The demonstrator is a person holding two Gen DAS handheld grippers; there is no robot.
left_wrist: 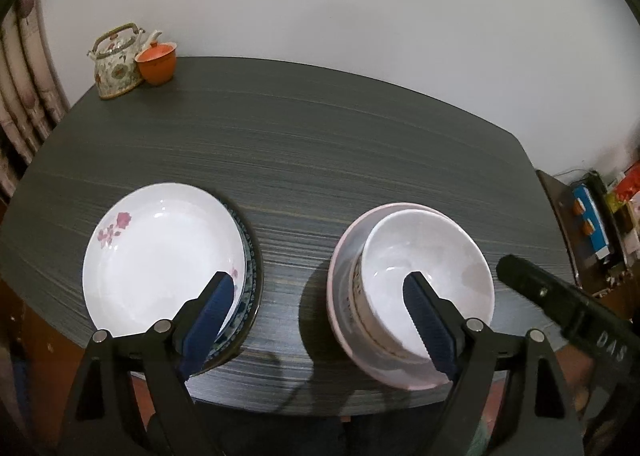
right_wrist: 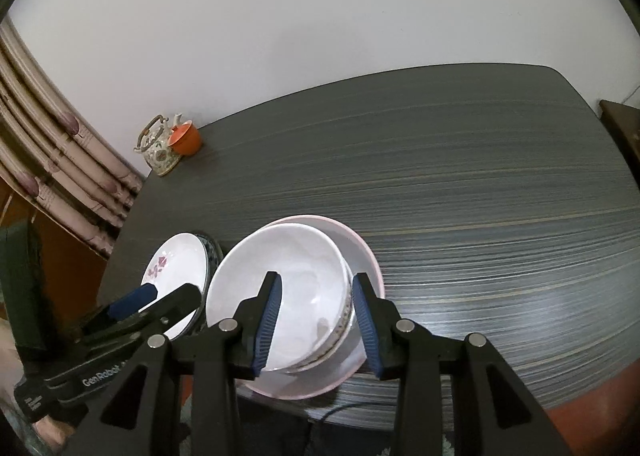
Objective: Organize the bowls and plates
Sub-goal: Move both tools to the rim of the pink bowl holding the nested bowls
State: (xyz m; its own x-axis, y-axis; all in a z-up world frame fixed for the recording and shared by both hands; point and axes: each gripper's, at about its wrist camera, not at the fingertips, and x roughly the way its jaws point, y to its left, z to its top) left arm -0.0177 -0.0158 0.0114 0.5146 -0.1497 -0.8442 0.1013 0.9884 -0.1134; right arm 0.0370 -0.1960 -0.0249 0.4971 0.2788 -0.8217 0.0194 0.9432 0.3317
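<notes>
On the dark table [left_wrist: 320, 136], a white plate with pink flowers [left_wrist: 160, 256] lies on a blue-patterned plate [left_wrist: 250, 280] at the left. At the right, a white bowl [left_wrist: 432, 256] sits nested, tilted, in a wider pink bowl [left_wrist: 340, 288]. My left gripper [left_wrist: 320, 286] stands open above the gap between the stacks, nothing between its fingers. My right gripper [right_wrist: 316, 292] is open, straddling the right rim of the white bowl [right_wrist: 288, 280]. One pad is inside that bowl; the other is over the pink bowl [right_wrist: 360, 248]. The pads do not press the rim.
A floral teapot [left_wrist: 116, 64] and an orange cup [left_wrist: 157, 63] stand at the table's far left corner. A curtain [right_wrist: 60, 160] hangs at the left. A cluttered side cabinet [left_wrist: 592, 224] stands past the table's right edge. Both stacks sit close to the near edge.
</notes>
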